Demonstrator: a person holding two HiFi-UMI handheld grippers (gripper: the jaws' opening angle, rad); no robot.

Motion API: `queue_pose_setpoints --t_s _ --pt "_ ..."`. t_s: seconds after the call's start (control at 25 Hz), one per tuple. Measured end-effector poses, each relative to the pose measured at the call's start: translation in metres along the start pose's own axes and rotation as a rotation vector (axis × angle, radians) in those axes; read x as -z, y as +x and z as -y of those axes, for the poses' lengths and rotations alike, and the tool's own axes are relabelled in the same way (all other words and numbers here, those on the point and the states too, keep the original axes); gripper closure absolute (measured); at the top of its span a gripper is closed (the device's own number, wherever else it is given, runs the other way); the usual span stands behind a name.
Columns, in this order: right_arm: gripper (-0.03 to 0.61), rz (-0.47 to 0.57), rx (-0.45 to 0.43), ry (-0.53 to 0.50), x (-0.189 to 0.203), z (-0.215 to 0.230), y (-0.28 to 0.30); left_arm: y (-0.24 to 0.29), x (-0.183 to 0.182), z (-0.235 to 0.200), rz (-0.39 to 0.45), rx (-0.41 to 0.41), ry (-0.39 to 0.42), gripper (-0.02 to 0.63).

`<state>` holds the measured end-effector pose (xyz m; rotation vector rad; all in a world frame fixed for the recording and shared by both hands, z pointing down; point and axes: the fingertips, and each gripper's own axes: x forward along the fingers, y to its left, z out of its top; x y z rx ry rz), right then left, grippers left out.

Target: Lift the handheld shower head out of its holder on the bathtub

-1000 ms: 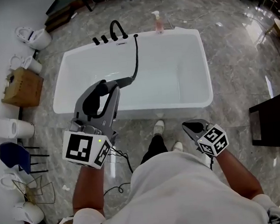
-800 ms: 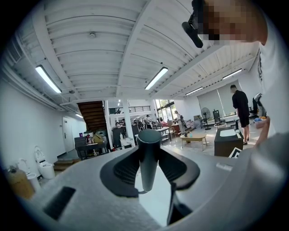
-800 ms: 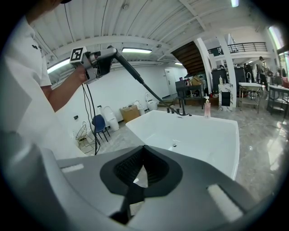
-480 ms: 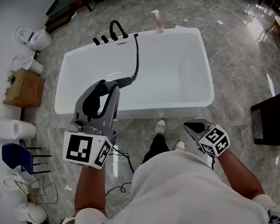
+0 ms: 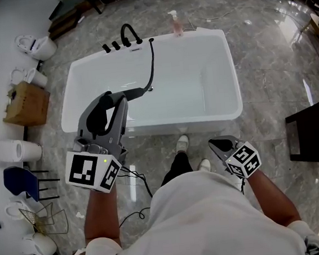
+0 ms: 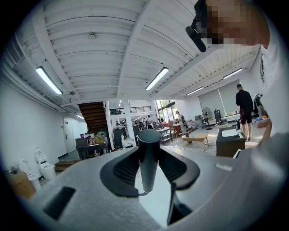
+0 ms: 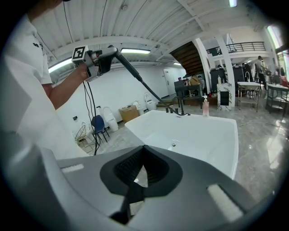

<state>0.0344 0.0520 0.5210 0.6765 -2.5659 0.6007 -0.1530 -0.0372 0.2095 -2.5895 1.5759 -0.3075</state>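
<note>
The handheld shower head (image 5: 135, 94) is a dark slim wand, held up over the near left part of the white bathtub (image 5: 236, 90). My left gripper (image 5: 117, 102) is shut on its handle (image 6: 148, 159), which stands upright between the pads. Its black hose (image 5: 151, 60) curves back to the tub's far rim beside the black faucet (image 5: 130, 34). The right gripper view shows the wand (image 7: 129, 67) raised in the left gripper (image 7: 97, 58), clear of the tub (image 7: 226, 131). My right gripper (image 5: 221, 144) hangs low by the near right of the tub, shut and holding nothing (image 7: 135, 182).
A pink soap bottle (image 5: 176, 25) stands on the far rim. A cardboard box (image 5: 25, 102), toilets (image 5: 37, 44) and a blue chair (image 5: 17, 178) line the left wall. A black cabinet (image 5: 317, 131) is at right. The person's feet (image 5: 181, 144) stand at the tub's near wall.
</note>
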Motion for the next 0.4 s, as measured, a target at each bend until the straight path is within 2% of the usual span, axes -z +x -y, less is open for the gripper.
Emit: queue_pose_setpoints --t_s 0.4 --pt "0.566 0.004 -0.003 -0.001 -0.0037 -0.0024 0.0012 -0.0011 -0.0042 -0.0014 -0.004 0.002 0.003 0.476"
